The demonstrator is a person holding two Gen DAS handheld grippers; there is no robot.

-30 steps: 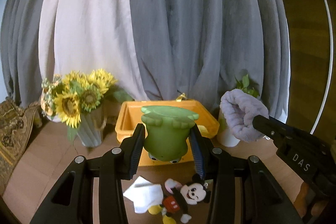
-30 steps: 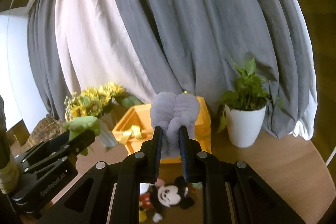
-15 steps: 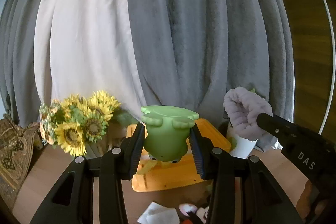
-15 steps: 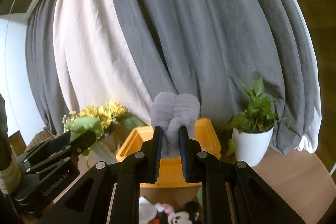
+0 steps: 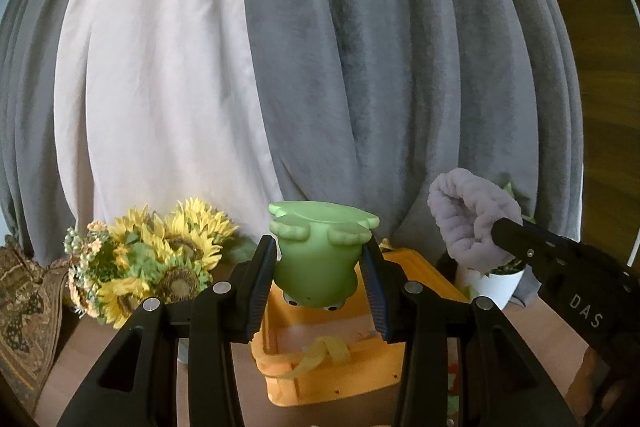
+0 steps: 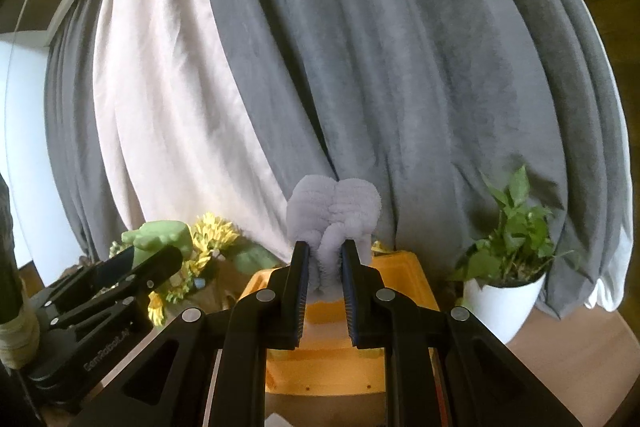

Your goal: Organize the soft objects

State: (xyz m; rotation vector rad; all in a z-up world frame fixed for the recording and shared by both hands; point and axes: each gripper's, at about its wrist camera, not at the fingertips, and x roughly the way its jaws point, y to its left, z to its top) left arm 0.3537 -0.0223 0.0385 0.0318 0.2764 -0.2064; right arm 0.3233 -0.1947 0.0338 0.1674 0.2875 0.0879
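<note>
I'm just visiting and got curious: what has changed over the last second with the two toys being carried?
Both grippers moved forward toward the orange bin; the Mickey doll and white cloth below have slid out of view. Nothing was let go: the left gripper still clamps the green frog toy upside down, and the right gripper still pinches the lavender plush. Sunflowers and potted plant stayed put.

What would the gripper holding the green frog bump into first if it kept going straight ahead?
Probably the grey curtain. The left gripper, shut on the green frog, points above the yellow bin, so it would likely pass over it, though depth is hard to judge.
</note>
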